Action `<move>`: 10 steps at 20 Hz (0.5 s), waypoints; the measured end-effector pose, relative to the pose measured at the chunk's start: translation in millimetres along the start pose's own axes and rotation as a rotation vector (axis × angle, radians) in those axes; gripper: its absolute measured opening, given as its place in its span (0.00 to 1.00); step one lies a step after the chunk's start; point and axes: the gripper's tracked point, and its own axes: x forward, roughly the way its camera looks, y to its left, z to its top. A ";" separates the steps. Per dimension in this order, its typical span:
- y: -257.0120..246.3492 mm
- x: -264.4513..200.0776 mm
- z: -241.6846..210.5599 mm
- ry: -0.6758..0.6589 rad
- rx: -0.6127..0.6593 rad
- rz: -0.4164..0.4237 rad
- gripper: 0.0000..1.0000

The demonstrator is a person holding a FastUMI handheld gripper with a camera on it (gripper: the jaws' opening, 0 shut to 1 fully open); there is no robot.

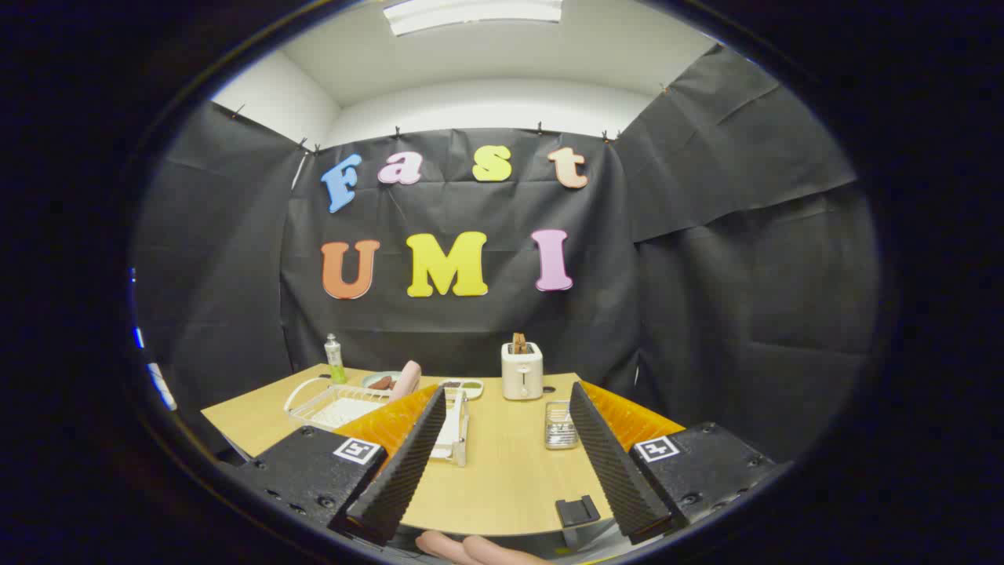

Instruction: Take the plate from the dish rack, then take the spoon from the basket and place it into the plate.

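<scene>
Gripper view looks along the tool (502, 439), whose fingers are spread wide and grasp nothing, held back above the near edge of the surface (510, 479). The dish rack (453, 428) stands just ahead beside the left finger, with the plate (449, 430) upright in it, so the step is best done by advancing straight and closing squarely on the plate's rim. That finger hides much of the plate, and the spoon cannot be made out in the small basket (559, 424) near the right finger.
</scene>
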 end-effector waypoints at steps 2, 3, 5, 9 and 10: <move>0.7 1.5 -1.9 0.006 0.003 0.004 1.00; -0.5 2.1 -3.9 0.008 -0.001 0.002 1.00; -1.2 2.0 -3.2 0.001 0.000 0.000 1.00; 0.2 2.5 -5.1 -0.003 0.008 0.010 1.00; -0.5 2.1 -6.2 -0.002 0.005 0.010 1.00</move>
